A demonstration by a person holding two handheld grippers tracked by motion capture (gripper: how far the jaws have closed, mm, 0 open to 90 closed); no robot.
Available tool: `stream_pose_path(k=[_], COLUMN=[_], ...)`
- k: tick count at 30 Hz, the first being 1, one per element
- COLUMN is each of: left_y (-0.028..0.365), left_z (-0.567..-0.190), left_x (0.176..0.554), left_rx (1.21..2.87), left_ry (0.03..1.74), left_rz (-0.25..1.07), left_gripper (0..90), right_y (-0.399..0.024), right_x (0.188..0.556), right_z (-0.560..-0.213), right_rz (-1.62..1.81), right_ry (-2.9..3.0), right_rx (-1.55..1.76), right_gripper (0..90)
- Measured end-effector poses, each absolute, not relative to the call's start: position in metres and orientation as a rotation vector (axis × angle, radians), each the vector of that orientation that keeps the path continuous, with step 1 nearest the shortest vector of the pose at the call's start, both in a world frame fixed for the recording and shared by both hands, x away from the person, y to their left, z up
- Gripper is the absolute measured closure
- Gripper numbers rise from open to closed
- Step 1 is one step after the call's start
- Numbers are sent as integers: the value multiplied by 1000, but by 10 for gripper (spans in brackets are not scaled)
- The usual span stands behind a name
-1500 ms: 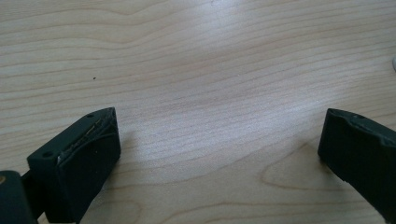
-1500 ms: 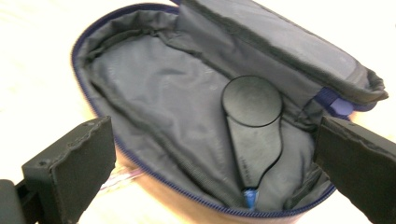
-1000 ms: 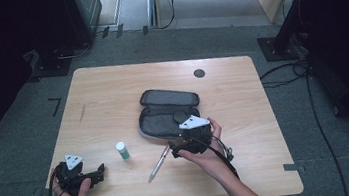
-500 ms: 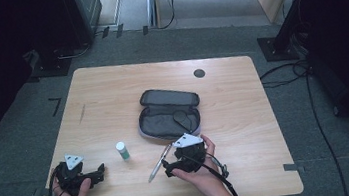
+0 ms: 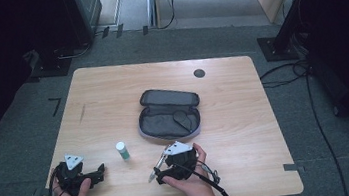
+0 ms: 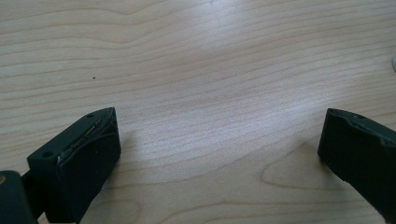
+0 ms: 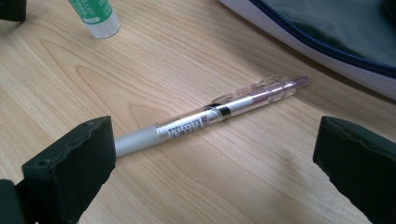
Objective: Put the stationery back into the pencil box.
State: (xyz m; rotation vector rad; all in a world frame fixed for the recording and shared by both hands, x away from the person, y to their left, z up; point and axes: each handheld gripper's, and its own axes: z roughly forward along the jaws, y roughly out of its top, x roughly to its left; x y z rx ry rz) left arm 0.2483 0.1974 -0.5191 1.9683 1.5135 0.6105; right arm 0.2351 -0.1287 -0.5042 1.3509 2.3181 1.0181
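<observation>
A clear pen with a silver grip lies flat on the wooden table, between the wide-apart jaws of my right gripper. From above, the pen pokes out at the left of the right gripper, which is held low near the front edge. An open dark pencil case lies just beyond it; its blue-zipped rim is close by. A green-and-white glue stick stands to the left. My left gripper rests open at the front left over bare wood.
A small black round disc sits in the table near the far edge. Cables trail from both grippers over the front edge. Dark stands and floor cables surround the table.
The right gripper has moved from the case's near edge down and toward the front, so its open jaws now straddle the pen. The left gripper has stayed put.
</observation>
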Motion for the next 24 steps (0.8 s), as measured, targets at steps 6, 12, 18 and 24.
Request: stream_pose_path(k=[6,12,18,24], left_y=[197,197,197,198], left_z=[-519,-519,-519,-519], left_x=[248,248,248,248], left_rx=[1968,1968,1968,1969], left_ry=[1513,1513,1514,1513], left_rz=[611,611,611,610], left_gripper=[0,0,0,0], right_y=[-119,-108,-100,-90], right_x=[234,230,234,233], right_z=[-510,-514,-514,-519], right_rz=[990,975,975,912], right_ry=[2319,2315,2293,2278], right_rx=[1362,1354,1418,1379], right_gripper=[0,0,0,5])
